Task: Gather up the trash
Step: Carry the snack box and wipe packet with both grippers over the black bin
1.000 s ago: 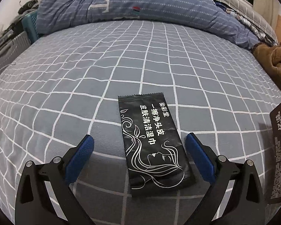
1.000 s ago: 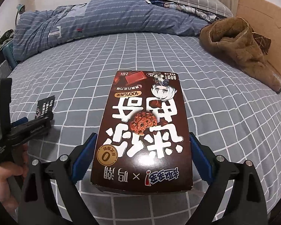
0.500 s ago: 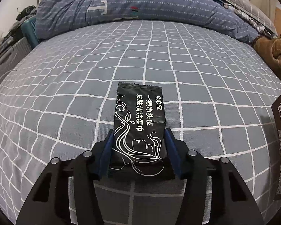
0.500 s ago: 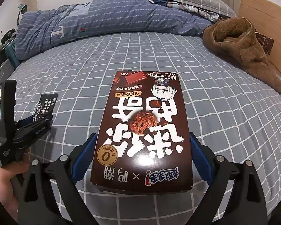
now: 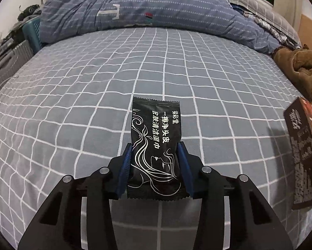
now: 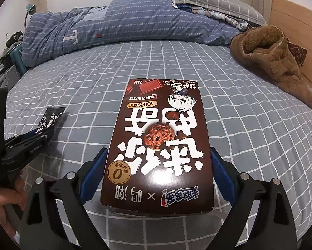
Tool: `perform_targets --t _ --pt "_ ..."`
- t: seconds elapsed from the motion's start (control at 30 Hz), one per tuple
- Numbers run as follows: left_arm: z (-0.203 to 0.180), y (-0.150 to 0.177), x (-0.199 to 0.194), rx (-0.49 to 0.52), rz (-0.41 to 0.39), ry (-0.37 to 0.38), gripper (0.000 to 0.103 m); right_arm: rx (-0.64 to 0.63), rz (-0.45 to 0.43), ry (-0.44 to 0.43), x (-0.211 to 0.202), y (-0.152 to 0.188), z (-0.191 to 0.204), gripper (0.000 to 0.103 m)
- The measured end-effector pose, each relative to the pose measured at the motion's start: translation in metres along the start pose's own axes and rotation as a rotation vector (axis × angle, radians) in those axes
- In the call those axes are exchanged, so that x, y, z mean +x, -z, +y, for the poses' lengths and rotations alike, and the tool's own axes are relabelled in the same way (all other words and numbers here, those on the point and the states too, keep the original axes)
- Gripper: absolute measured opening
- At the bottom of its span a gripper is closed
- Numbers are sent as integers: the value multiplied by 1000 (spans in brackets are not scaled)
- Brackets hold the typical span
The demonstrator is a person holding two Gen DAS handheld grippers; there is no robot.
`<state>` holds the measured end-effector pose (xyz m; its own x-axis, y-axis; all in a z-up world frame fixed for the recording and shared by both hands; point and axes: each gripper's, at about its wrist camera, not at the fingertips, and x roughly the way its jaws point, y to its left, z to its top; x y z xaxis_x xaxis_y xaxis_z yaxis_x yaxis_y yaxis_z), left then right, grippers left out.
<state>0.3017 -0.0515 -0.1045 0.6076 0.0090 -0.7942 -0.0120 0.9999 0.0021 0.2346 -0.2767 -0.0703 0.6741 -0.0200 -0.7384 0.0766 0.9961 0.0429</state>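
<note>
Trash pickup looks about half done, judging by what's in the tongs. Nearest in the left wrist view, the left gripper (image 5: 155,166) has its blue pads pressed in on both long edges of a black wet-wipe sachet (image 5: 156,145), which sticks out forward past the fingertips. In the right wrist view the sachet's far end looks raised off the bed sheet (image 5: 93,95), so I'd guess it's lifted, not resting.

The right gripper (image 6: 159,170) has its pads against the two sides of a brown cookie box (image 6: 159,141), printed face up and reading upside down from this camera. I'd say it's pinching the box, though on the right side I can't quite tell whether pad and cardboard touch.

Out past both is only grid-pattern sheet, then a brown fleece garment (image 6: 274,62) off to the right, and a rumpled blue duvet (image 6: 124,20) with a grey checked pillow (image 6: 218,2) at the far end. No bin in either view, so where this gets dropped is anyone's guess.

What could go wrong:
- the sachet is thin, slick film held by its edges, so it could buckle and slip out
- the box is wide, gripped only at its near end, so the far end might droop or twist loose
- the two grippers sit fairly close side by side, so a careless swing could knock one load off
</note>
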Motion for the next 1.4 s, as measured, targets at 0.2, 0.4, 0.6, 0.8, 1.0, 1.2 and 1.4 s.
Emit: perform_targets --t 0.2,0.4,0.6,0.8,1.0,1.2,1.4 --pt "4 15 -32 3 -24 15 42 -23 -25 -8 -15 4 13 89" --pt "8 38 -55 0 -28 20 42 -40 -36 -20 -35 18 23 89" --pt "1 56 -90 36 -59 15 42 -34 -36 -29 -57 35 23 89" --pt "2 78 -118 43 -61 31 42 -28 -46 -42 -87 49 27 89" --pt "5 101 -147 47 -73 42 42 -34 -55 -40 -111 68 32 89" --pt "7 123 -171 48 -72 49 42 -44 -60 -44 -134 86 38 89" --pt "10 147 -194 47 -66 60 42 -58 -60 -53 -155 108 45 89"
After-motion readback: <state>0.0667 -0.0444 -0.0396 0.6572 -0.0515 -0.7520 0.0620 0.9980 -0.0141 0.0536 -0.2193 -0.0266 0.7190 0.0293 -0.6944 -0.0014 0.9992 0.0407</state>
